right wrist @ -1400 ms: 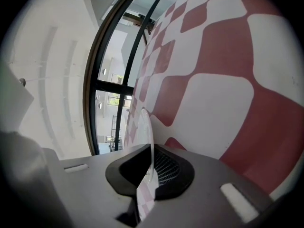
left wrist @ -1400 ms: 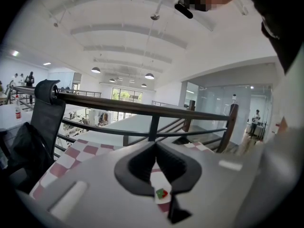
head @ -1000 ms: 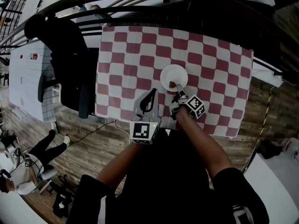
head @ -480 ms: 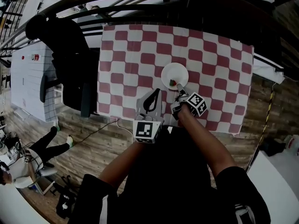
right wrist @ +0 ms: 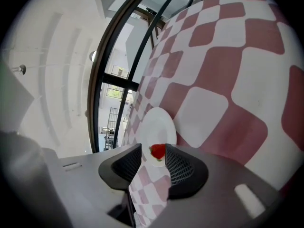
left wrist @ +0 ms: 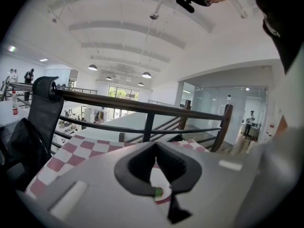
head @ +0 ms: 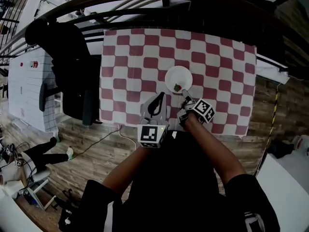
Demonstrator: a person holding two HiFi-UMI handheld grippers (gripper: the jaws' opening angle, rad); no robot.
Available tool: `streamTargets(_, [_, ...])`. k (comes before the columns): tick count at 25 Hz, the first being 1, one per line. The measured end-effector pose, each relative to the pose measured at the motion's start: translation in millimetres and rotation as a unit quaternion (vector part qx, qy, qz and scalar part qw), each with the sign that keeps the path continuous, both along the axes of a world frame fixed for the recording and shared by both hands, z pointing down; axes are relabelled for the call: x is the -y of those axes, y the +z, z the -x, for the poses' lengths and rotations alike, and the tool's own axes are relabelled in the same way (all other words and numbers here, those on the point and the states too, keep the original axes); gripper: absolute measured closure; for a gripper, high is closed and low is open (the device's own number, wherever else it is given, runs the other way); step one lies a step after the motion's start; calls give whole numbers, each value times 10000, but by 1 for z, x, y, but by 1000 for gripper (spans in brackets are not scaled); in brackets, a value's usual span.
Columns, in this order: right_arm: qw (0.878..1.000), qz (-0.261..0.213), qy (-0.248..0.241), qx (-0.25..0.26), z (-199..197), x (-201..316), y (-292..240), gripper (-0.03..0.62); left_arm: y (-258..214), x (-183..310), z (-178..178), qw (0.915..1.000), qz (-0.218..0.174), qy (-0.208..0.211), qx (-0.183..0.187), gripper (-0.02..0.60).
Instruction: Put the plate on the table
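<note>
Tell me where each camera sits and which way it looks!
Head view: sits on the person's head, looks steeply down at the checkered table and white plate; both arms, the left gripper and right gripper show.
Left gripper view: rides the left gripper, faces across the table to the railing; its shut jaws show.
Right gripper view: rides the right gripper, faces the plate and strawberry; its jaws show, apart and closing, gripping nothing.
Shared: head and right gripper views both show the strawberry on the plate.
</note>
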State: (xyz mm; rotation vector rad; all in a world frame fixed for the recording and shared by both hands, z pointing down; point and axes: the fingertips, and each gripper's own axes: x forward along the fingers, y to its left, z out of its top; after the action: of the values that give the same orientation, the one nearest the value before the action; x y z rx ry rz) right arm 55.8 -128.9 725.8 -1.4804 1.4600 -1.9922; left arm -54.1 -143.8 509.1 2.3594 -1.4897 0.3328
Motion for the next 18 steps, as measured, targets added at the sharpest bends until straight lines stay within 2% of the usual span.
streamTargets(10, [9989, -464, -61, -85, 10, -19, -62, 459, -13, -17, 15, 9996, -93, 44, -266, 572])
streamTargets(18, [9911, -1213, -213, -514, 26, -42, -127, 554, -22, -43, 23, 9979, -192, 114, -608, 572])
